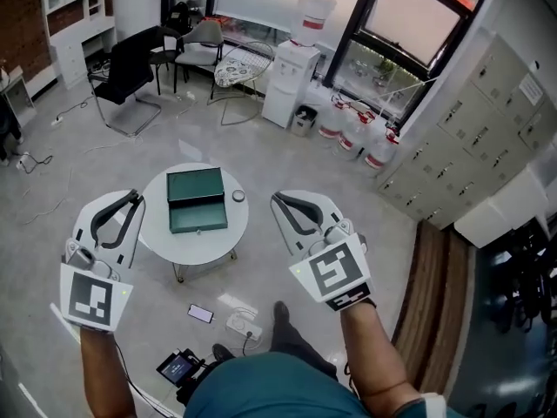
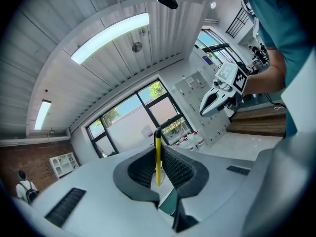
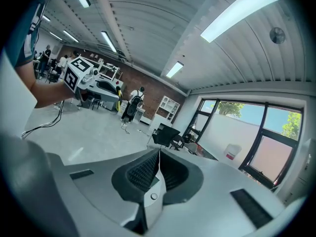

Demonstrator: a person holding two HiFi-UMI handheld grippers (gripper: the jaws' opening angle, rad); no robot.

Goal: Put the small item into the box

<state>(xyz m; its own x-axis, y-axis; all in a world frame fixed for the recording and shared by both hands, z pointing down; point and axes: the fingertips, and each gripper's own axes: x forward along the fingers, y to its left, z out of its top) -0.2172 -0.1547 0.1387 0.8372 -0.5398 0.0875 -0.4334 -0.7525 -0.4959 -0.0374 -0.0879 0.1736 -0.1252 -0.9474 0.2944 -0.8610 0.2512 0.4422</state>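
- The left gripper (image 2: 158, 149) has its jaws pressed together. A thin yellow strip (image 2: 157, 158) runs along their seam, and I cannot tell whether it belongs to the pads.
- The right gripper (image 3: 159, 158) also has its jaws together, with nothing between them.
- In the head view each gripper is held by a bare forearm, with the marker cube nearest the person. Both grippers point away, the left one at the left, the right one at the right, well apart from each other.
- Between them and farther out, a round white table (image 1: 164, 233) stands on the pale floor.
- The green box (image 1: 197, 200) sits on the middle of the table; its top and near side show.
- The small item (image 1: 238, 196), round and pale, lies on the table just right of the box, not touching it and clear of both grippers.
- On the floor near the table's near edge lie a phone (image 1: 200, 313) and a white power strip (image 1: 240, 325).
- Far left stands a black chair (image 1: 127, 75); far right, a water dispenser (image 1: 291, 81) by the window.
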